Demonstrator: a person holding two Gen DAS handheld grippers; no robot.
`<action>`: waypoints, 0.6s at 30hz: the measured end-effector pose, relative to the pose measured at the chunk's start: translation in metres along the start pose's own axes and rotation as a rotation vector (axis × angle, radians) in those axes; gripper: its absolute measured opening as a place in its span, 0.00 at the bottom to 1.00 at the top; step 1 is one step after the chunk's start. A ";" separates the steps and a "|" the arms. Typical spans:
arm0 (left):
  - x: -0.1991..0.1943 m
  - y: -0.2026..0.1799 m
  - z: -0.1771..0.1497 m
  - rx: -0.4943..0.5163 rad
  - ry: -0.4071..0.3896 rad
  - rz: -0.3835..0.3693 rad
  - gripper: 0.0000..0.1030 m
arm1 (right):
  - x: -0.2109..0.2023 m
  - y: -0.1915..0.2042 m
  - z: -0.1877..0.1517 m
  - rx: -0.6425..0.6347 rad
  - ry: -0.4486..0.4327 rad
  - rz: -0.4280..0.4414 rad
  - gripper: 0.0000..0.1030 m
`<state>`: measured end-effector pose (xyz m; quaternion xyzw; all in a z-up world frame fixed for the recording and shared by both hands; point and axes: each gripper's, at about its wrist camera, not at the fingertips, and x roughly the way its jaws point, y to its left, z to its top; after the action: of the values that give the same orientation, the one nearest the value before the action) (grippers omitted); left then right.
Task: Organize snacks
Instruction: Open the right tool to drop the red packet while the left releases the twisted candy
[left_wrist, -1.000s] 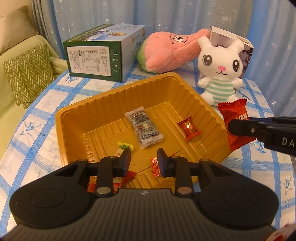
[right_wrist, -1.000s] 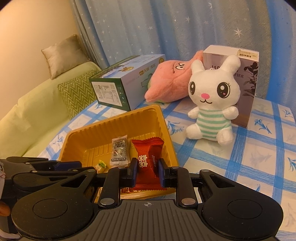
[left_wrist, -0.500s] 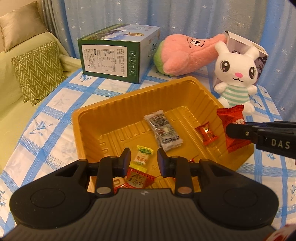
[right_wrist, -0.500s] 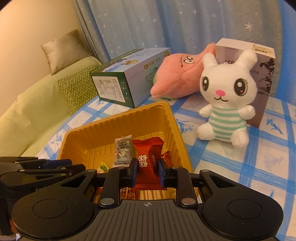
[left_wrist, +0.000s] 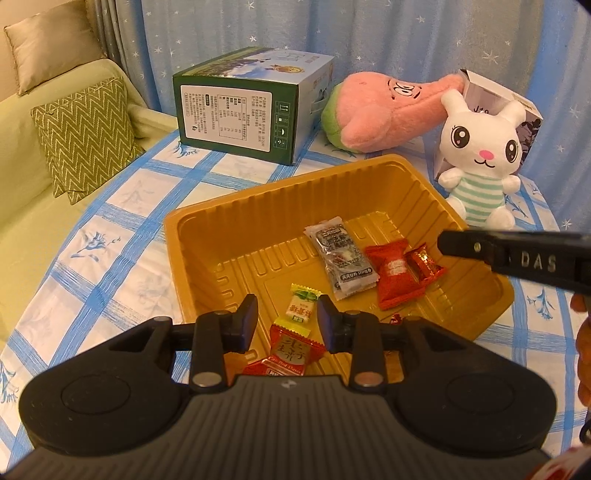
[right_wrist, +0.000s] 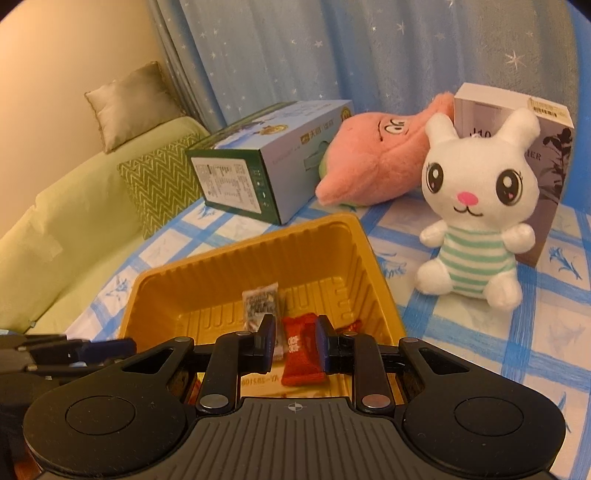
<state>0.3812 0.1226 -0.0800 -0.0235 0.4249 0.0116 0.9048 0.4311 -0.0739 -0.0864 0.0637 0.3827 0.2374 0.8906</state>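
A yellow plastic tray (left_wrist: 280, 214) (right_wrist: 240, 280) sits on the blue-checked tablecloth. On its floor lie a silver pack (left_wrist: 341, 258) (right_wrist: 260, 302), a red snack pack (left_wrist: 395, 273) (right_wrist: 299, 350), a small red candy (left_wrist: 424, 262), a yellow-green candy (left_wrist: 301, 306) and an orange-red pack (left_wrist: 291, 349). My left gripper (left_wrist: 288, 325) hovers over the tray's near side, its jaws opening with nothing pressed between them. My right gripper (right_wrist: 294, 343) hangs over the tray's right side, jaws a little apart. The red pack lies loose below it, and one right finger (left_wrist: 480, 247) shows beside the pack.
Behind the tray stand a green box (left_wrist: 236, 122), a pink plush (left_wrist: 384, 114), a white rabbit plush (left_wrist: 480, 158) and a grey-white box (left_wrist: 491, 96). A green sofa with a zigzag cushion (left_wrist: 85, 136) borders the table on the left. A hand (left_wrist: 581, 332) shows at the right edge.
The red snack pack has left the right gripper's pads and now lies in the tray beside the silver pack. The left jaws stand slightly wider, and the tray has slid right in the left view.
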 end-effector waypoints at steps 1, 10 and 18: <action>-0.002 0.000 0.000 -0.001 0.000 -0.003 0.31 | -0.002 0.000 -0.002 -0.004 0.004 0.001 0.24; -0.026 -0.008 -0.009 0.000 -0.018 -0.029 0.31 | -0.027 -0.001 -0.020 0.008 0.011 0.001 0.26; -0.058 -0.018 -0.024 0.015 -0.032 -0.048 0.31 | -0.062 -0.003 -0.037 0.048 -0.001 0.004 0.35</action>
<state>0.3264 0.1036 -0.0504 -0.0267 0.4099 -0.0128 0.9117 0.3692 -0.1086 -0.0731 0.0858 0.3876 0.2301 0.8885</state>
